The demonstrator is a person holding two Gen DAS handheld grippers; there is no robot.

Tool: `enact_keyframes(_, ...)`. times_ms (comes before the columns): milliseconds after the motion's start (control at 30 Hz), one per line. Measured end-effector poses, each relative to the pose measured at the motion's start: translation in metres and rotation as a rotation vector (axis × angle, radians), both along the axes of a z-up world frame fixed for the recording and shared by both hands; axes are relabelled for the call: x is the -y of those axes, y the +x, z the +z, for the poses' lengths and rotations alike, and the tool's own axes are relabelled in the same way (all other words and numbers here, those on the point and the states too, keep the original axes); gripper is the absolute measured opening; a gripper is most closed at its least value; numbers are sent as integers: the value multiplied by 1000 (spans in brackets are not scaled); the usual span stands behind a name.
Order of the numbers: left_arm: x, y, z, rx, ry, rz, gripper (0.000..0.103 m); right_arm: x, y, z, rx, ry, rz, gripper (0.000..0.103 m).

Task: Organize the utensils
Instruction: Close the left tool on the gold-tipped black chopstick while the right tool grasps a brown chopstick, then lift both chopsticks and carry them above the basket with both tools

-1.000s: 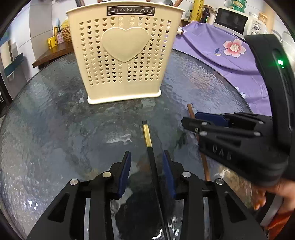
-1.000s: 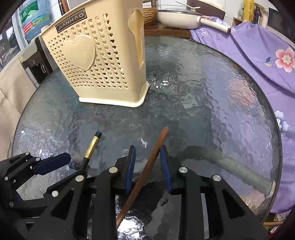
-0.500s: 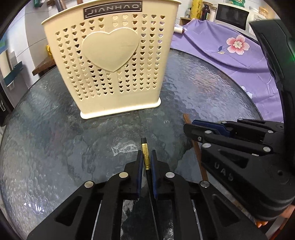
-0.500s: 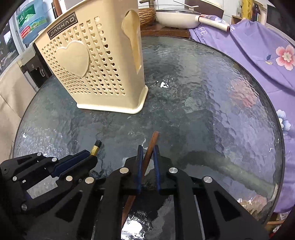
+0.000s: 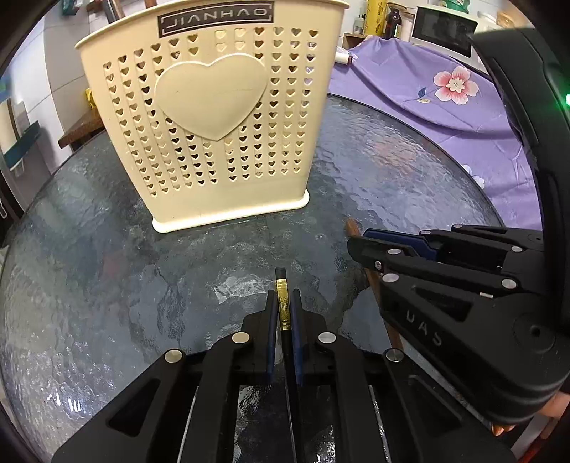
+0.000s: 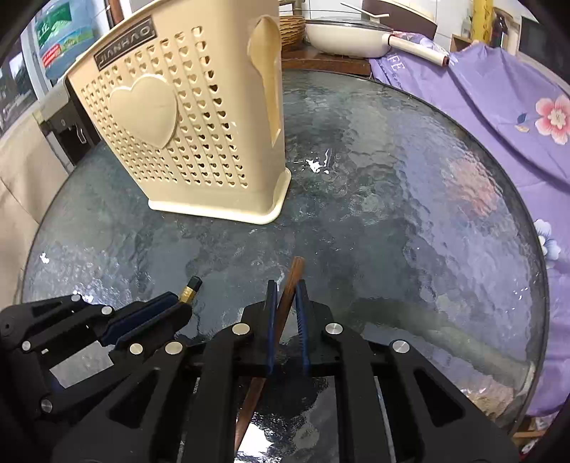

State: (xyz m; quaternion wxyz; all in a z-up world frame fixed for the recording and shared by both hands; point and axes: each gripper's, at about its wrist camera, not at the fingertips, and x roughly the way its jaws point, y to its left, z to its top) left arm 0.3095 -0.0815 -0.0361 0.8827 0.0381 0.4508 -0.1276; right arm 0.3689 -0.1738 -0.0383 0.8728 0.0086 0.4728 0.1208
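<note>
A cream plastic utensil holder point(image 5: 217, 121) with heart-shaped holes stands upright on the round glass table point(image 5: 89, 285), seen also in the right wrist view as the holder point(image 6: 185, 135). My left gripper point(image 5: 283, 302) is shut on a black chopstick with a gold band point(image 5: 282, 302), whose end pokes out past the pads towards the holder. My right gripper point(image 6: 285, 295) is shut on a brown wooden chopstick point(image 6: 294, 274), its end sticking out ahead. The two grippers sit side by side, the right gripper point(image 5: 359, 245) just right of the left gripper point(image 6: 178, 306).
A purple floral cloth point(image 6: 498, 92) covers something beyond the table's right edge. A white pan point(image 6: 349, 35) and a woven basket point(image 6: 290, 26) sit on a wooden surface behind the table. A microwave point(image 5: 441, 28) stands at the far right. A hand point(image 5: 555, 409) holds the right gripper.
Both grippers went from open around their chopsticks to shut on them. Both moved forward, so the holder looms larger and the chopstick ends stick out less.
</note>
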Motion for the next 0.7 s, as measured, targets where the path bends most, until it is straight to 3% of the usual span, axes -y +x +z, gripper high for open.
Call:
enact_keyframes(400,-19,-3,14,21,-43,26,7,9,4,8,19,93,2,8)
enact_keyframes(700,-36,-14,48,83,-93,32,7,11,-19,52,145,130,53,8)
